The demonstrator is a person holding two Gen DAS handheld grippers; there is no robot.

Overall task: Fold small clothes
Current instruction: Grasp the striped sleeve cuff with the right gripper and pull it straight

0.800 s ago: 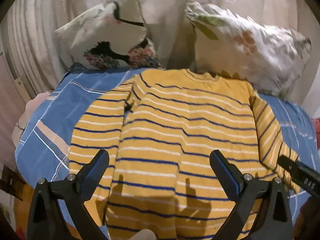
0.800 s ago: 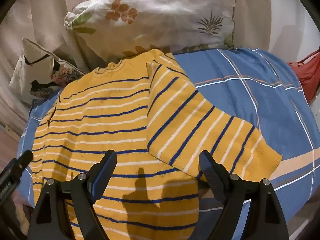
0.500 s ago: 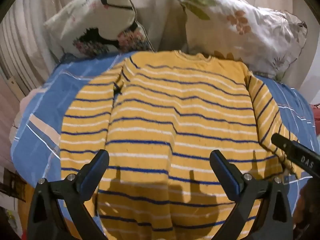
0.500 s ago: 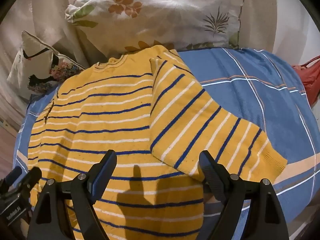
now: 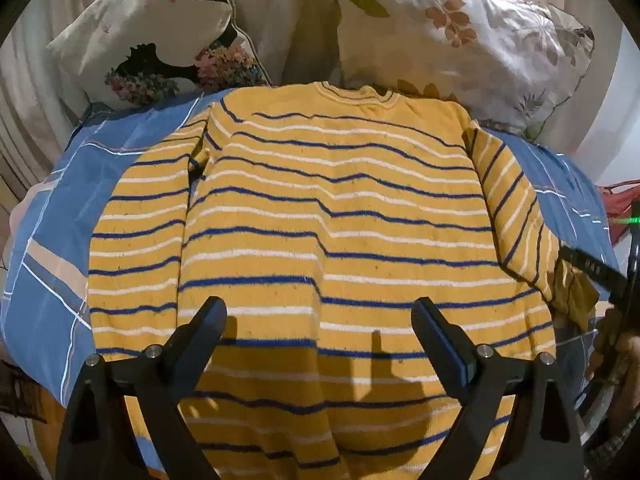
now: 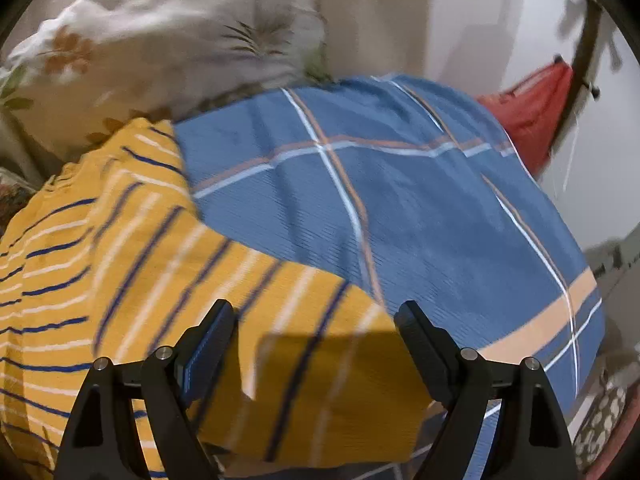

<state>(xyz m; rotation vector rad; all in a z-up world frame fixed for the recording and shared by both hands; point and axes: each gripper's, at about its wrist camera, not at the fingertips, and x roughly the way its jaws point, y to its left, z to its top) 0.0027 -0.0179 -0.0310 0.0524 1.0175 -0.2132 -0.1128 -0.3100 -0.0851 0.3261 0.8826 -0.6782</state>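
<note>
1. A yellow striped sweater [image 5: 332,216] lies flat, front down or up I cannot tell, on a blue checked bedsheet [image 5: 52,216], collar toward the pillows.
2. Left of the sweater's collar, a cushion with a dark bird print [image 5: 156,36] leans against a pale curtain [image 5: 276,20].
3. The sweater's left sleeve [image 5: 136,248] rests straight along its body.
4. The left gripper [image 5: 320,316] hovers above the sweater's lower half, its jaws spread wide with nothing between them.
5. Right of the collar sits a leaf-patterned pillow [image 5: 460,40], touching the sweater's shoulder.
6. The sweater's right sleeve [image 6: 248,312] slants outward over the sheet.
7. The right gripper [image 6: 314,320] hangs just over that sleeve's cuff end, tongs spread apart, gripping nothing.
8. Well right of the sweater, past the sheet's edge, a red bag [image 6: 532,116] hangs.
</note>
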